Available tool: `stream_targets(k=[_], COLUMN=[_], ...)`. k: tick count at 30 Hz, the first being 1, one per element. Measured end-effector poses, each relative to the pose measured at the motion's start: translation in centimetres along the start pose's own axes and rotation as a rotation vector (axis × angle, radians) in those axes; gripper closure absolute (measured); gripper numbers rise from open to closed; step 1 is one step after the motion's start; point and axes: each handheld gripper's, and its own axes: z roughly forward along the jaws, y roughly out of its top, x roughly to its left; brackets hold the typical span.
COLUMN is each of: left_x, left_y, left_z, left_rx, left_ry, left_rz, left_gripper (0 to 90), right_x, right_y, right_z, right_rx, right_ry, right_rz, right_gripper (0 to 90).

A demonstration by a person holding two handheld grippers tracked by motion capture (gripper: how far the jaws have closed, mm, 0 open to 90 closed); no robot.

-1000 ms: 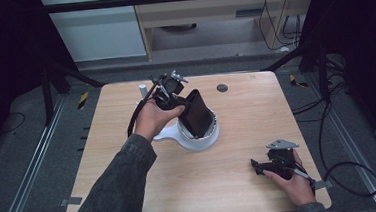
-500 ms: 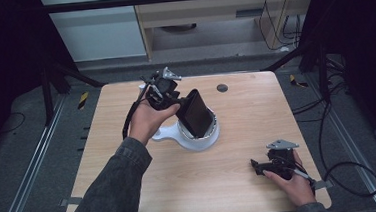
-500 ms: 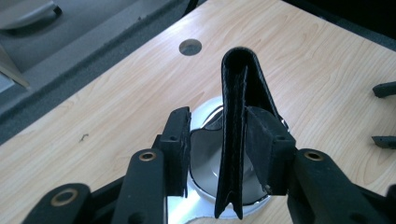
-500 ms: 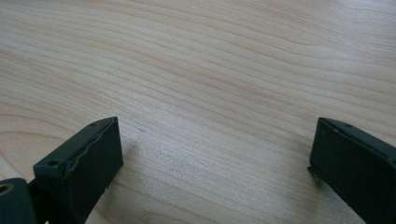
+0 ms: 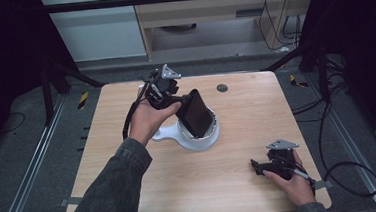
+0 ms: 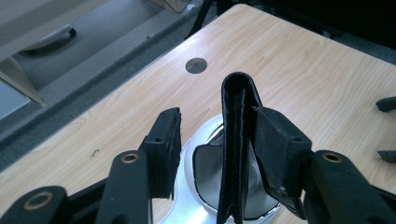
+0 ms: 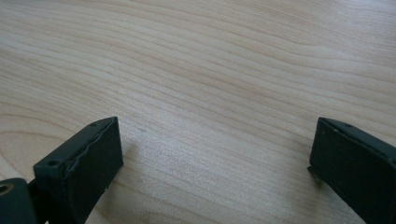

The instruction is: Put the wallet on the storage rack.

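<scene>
A black folded wallet [image 5: 197, 113] stands on edge, leaning in a white bowl [image 5: 210, 138] at the table's middle. My left gripper [image 5: 182, 104] reaches it from the left. In the left gripper view the wallet [image 6: 235, 140] rests against the right-hand pad [image 6: 275, 149], while the left-hand pad [image 6: 163, 144] stands apart from it. The jaws have just been opening with the wallet between them, over the bowl [image 6: 196, 163]. My right gripper [image 5: 258, 166] lies on the table [image 5: 257, 116] at the front right, open [image 7: 215, 140] over bare wood.
A dark round hole [image 5: 222, 88] sits in the tabletop behind the bowl. The right gripper's jaw tips [image 6: 386, 103] show far off in the left gripper view. Beyond the far edge stands a cabinet [image 5: 194, 15]. Cables [image 5: 351, 175] trail off at the right.
The left gripper's jaws have spread away from the wallet, which stays leaning in the bowl. The left hand has drawn slightly back to the left. The right hand has not moved.
</scene>
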Motion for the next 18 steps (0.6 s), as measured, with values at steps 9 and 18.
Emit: stream_targets(k=[9, 18], left_x=[-1.0, -1.9], left_y=[-0.5, -1.6], left_z=[-0.6, -1.0], left_rx=[-0.025, -0.033], left_ry=[-0.029, -0.025], left_rz=[0.028, 0.037], left_gripper=[27.6, 9.0], right_x=[0.0, 0.0], right_y=[0.0, 0.0], right_z=[0.0, 0.0], right_rx=[0.001, -0.001], right_ry=[0.000, -0.001], right_rz=[-0.001, -0.004], right_gripper=[2.7, 2.7])
